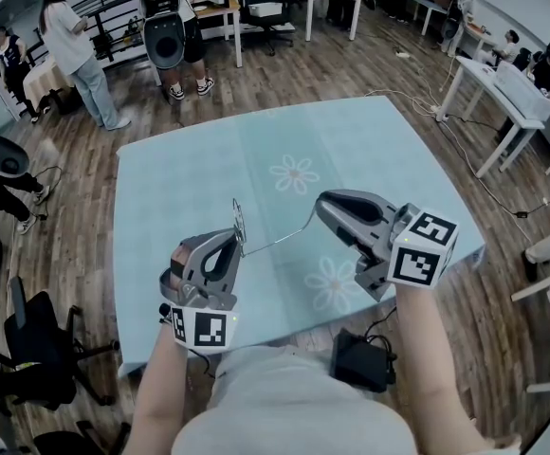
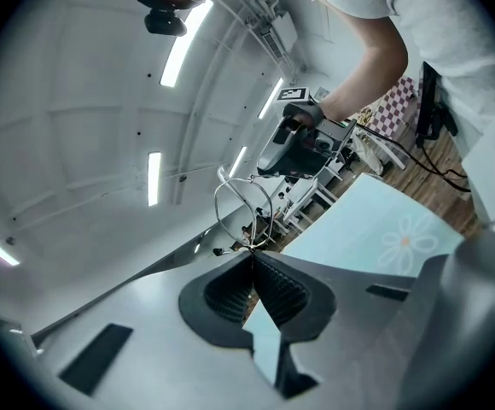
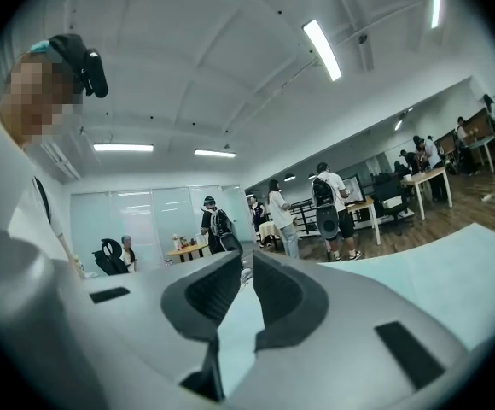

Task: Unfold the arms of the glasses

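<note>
Thin wire-rimmed glasses hang in the air above the light blue flowered tablecloth. My left gripper is shut on the frame by one lens; the left gripper view shows the wire rim sticking out from the closed jaw tips. One arm of the glasses stretches right to my right gripper, whose nearly closed jaws pinch its end. In the right gripper view a pale bit of that arm shows between the jaw tips. The left gripper view also shows the right gripper beyond the lens.
A black box with cables lies on the wooden floor by the table's near edge. Office chairs stand at the left. White tables with seated people are at the right, and people stand beyond the far edge.
</note>
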`<state>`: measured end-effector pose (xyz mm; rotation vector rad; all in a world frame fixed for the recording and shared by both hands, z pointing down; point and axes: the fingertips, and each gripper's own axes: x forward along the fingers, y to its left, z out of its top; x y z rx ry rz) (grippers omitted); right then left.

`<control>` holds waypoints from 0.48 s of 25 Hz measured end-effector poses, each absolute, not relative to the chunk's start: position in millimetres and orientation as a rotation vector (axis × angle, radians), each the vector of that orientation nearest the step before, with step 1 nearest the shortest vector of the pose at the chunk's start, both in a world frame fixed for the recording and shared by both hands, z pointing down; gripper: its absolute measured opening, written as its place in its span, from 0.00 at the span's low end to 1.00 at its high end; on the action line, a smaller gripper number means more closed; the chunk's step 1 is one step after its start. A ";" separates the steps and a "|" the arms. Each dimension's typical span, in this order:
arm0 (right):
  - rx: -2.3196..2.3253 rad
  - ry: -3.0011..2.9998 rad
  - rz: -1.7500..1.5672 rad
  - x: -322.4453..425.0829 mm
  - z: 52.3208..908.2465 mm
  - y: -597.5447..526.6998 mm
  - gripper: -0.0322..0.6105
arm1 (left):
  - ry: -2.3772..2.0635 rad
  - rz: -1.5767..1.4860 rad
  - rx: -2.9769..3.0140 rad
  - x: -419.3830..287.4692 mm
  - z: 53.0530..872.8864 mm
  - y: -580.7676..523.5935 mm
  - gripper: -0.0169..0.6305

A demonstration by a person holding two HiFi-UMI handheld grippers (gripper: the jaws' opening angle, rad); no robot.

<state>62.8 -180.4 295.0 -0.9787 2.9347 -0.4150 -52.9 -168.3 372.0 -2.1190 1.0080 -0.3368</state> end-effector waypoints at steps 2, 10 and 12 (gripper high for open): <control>-1.011 2.934 -0.382 63.9 293.1 -177.3 0.13 | 1.015 -0.338 -2.120 -53.5 371.1 -169.3 0.04; -1.018 2.914 -0.369 66.7 293.8 -167.2 0.13 | 1.021 -0.320 -2.102 -54.1 364.2 -172.7 0.04; -1.026 2.920 -0.355 65.5 298.7 -163.1 0.13 | 1.017 -0.308 -2.091 -55.3 363.2 -169.8 0.04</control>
